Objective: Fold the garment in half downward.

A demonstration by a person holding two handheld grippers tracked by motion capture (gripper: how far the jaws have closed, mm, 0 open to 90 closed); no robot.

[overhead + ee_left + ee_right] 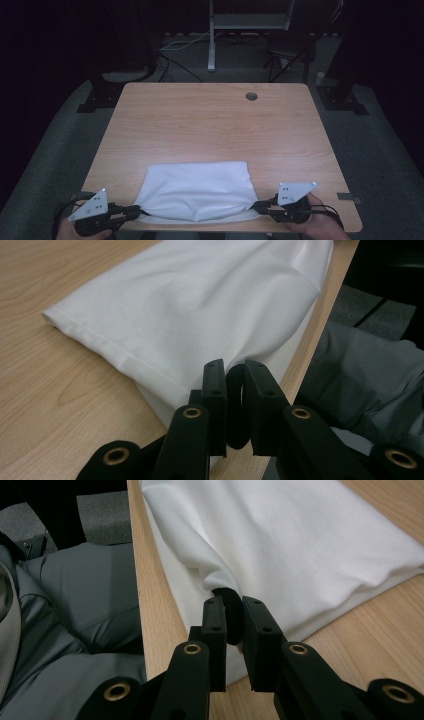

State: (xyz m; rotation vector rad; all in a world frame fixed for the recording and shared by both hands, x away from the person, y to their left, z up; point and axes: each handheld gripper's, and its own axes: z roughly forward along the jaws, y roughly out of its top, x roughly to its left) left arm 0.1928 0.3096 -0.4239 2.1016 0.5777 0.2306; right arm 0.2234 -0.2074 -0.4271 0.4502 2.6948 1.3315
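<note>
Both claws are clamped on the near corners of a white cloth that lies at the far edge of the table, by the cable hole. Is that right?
Not quite. The white cloth lies at the near edge of the table, by the person, as the high view shows; the cable hole is at the far side. The left claw and right claw are indeed clamped on its near corners.

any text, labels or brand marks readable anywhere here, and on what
None: no readable text.
The white cloth is plain in all views.
The table shows bare wood grain.
The left gripper and right gripper, both clamped on the cloth, carry no markings.
</note>
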